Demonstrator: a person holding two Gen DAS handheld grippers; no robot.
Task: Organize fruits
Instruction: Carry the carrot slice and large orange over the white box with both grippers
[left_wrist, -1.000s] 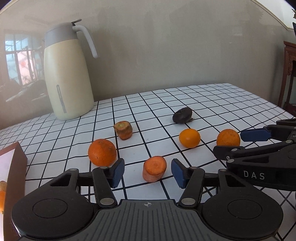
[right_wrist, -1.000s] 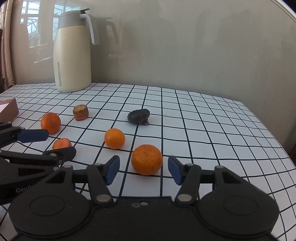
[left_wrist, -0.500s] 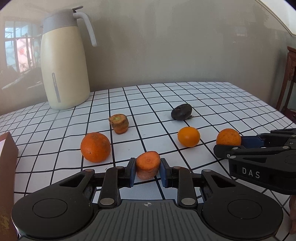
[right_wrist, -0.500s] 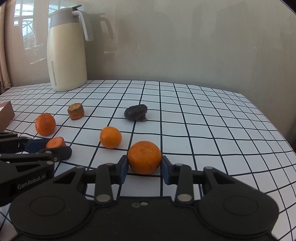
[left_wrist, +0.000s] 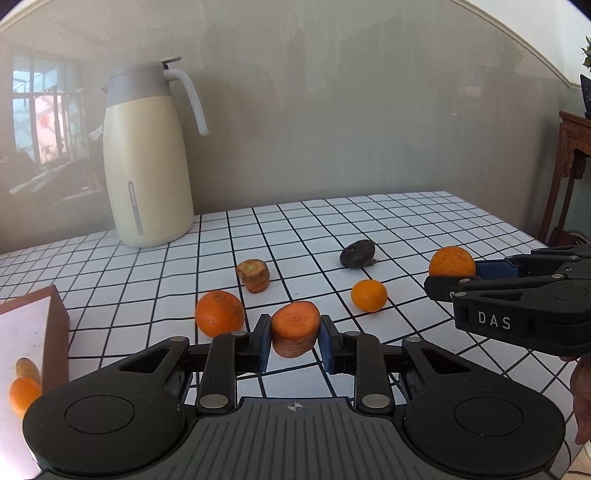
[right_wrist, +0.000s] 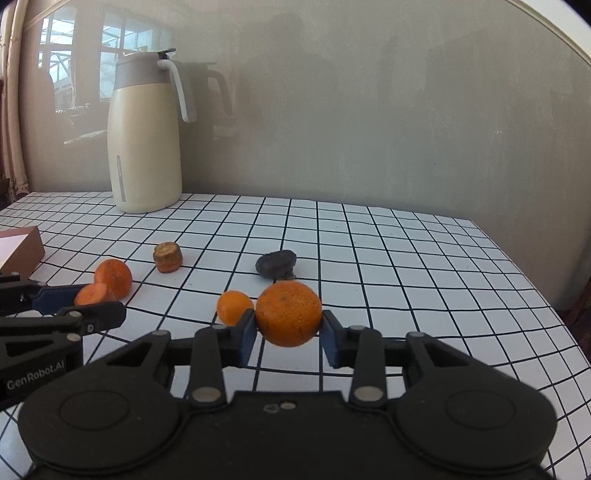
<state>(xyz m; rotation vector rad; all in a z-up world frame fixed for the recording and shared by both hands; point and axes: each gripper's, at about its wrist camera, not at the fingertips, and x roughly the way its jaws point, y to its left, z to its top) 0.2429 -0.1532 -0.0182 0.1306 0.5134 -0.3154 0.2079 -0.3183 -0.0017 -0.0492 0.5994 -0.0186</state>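
L gripper (left_wrist: 293, 341), bottom centre of its view, is clamped on a carrot chunk (left_wrist: 295, 326), lifted off the table; cut faces look firm and grippy. R gripper (right_wrist: 288, 334) pinches an orange (right_wrist: 289, 314) at its widest part: round, prob slippery. Beyond: checked tablecloth (right_wrist: 424, 266), cream jug (right_wrist: 146, 147) upper left, grey wall.

Grid-patterned table (right_wrist: 424, 258), cream jug (right_wrist: 146, 147), two oranges, carrot stub (right_wrist: 168, 257), dark fruit (right_wrist: 276, 263)

Left claw (left_wrist: 294, 339) clamped shut, right claw (right_wrist: 288, 334) clamped shut
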